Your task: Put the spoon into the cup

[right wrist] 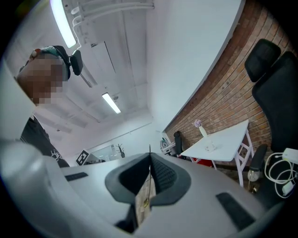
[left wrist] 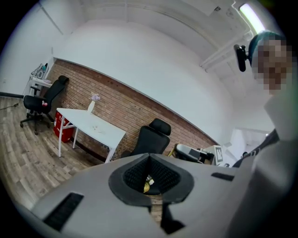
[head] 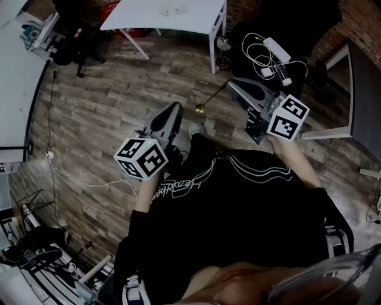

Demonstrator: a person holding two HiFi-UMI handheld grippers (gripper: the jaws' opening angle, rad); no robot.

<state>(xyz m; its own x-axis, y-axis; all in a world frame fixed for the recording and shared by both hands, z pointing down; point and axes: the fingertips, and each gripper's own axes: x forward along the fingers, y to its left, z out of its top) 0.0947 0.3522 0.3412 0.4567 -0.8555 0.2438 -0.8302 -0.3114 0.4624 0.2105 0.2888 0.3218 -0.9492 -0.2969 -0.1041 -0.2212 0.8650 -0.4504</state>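
The spoon (head: 212, 98) is thin and gold-coloured, w/ a long straight handle and a small round bowl at its lower end. It hangs in the air above the wood floor (head: 113, 89), slanted, in front of the person's legs. The handle's upper end goes into the tips of the right gripper (head: 233, 84). In the right gripper view the jaws are pressed together on it; only a thin line and a gold spot show in the seam. The bowl end is near the left gripper (head: 172, 109), but I cannot tell if they touch. The left gripper's jaws are closed together, and a small gold bit shows in the notch btw. them. A white table (head: 196, 18) stands farther back.
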